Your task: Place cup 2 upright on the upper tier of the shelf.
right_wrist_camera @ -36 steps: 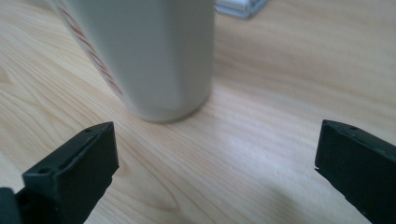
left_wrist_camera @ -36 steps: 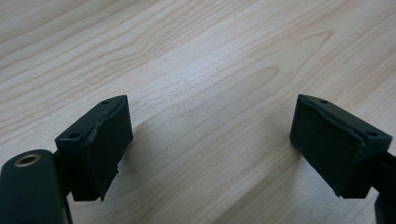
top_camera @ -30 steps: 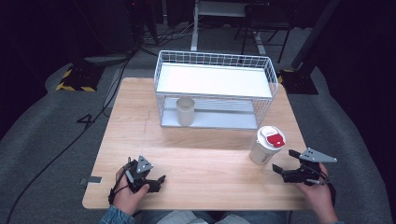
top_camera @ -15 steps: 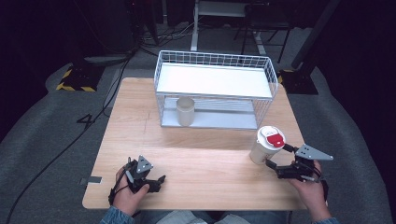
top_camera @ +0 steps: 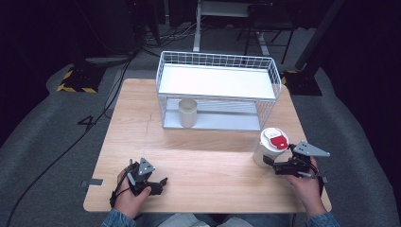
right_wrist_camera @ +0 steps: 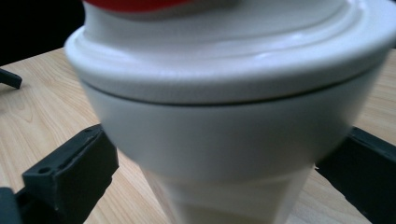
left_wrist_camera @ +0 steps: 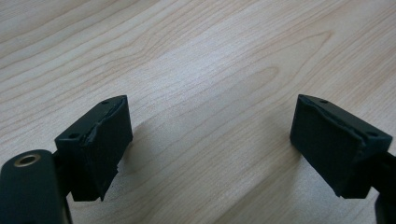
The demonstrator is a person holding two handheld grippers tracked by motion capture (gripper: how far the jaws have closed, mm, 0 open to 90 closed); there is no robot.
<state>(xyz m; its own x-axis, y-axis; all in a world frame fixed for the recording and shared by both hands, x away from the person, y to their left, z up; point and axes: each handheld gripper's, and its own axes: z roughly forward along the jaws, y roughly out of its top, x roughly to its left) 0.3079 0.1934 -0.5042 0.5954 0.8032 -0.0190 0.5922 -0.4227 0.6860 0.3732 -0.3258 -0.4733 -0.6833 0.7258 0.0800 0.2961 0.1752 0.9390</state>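
Note:
A white paper cup with a white lid and red label [top_camera: 270,144] stands on the wooden table [top_camera: 203,161] at the right front. My right gripper [top_camera: 265,161] is open, its jaws reaching around the cup's lower body from the right. In the right gripper view the cup [right_wrist_camera: 224,116] looms close, with a jaw on each side and small gaps to its tapered wall. At the left front, my left gripper [top_camera: 161,182] rests low over bare wood. The left gripper [left_wrist_camera: 210,144] is open, with nothing between its jaws.
A white wire rack [top_camera: 217,61] with a flat white top shelf stands at the table's back. A lidless white cup [top_camera: 187,112] sits on its lower level at the left. Dark floor, cables and stands surround the table.
My right gripper has slid left towards the lidded cup, so its jaws now flank the cup. The left gripper has stayed put.

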